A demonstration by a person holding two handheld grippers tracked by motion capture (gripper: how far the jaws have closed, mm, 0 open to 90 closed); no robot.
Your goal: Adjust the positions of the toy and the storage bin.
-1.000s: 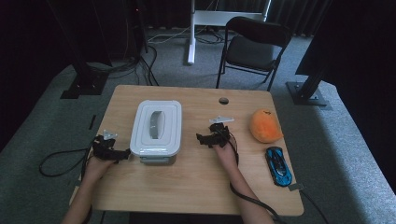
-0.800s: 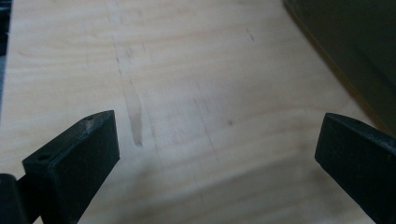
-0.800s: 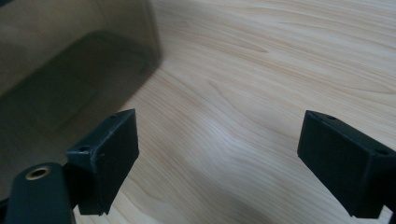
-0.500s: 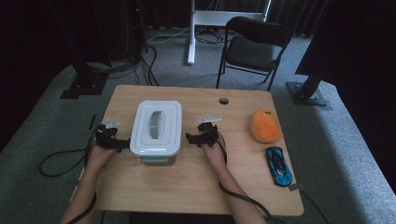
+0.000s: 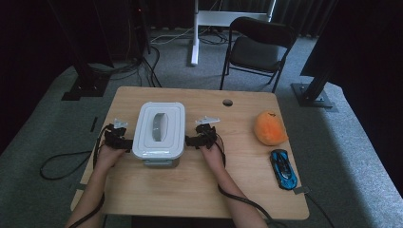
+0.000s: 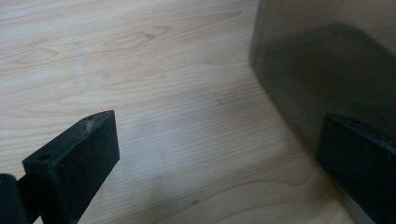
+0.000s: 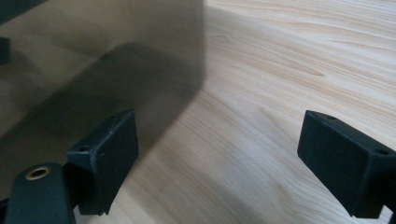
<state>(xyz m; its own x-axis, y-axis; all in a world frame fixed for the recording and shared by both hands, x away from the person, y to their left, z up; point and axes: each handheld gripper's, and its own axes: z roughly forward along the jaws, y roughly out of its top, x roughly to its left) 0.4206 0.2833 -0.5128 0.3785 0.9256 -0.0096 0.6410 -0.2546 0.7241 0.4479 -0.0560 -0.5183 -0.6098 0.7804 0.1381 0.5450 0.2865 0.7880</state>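
**Both grippers flanking the white box, jaws apart**

The lidded white box (image 5: 159,129) is sitting left of centre on the wooden table (image 5: 190,190). The left gripper (image 5: 124,142) is resting at the box's 9 o'clock, close against its side; in the left gripper view its jaws are standing wide apart, gripping nothing, with the box's grey wall (image 6: 336,60) just beside the right-hand jaw. The right gripper (image 5: 190,141) is sitting at the box's 3 o'clock, jaws likewise spread and holding nothing, the box wall (image 7: 93,70) rising behind one jaw. An orange plush toy (image 5: 269,127) and a blue toy car (image 5: 283,168) are lying well apart at the table's 3 to 4 o'clock.
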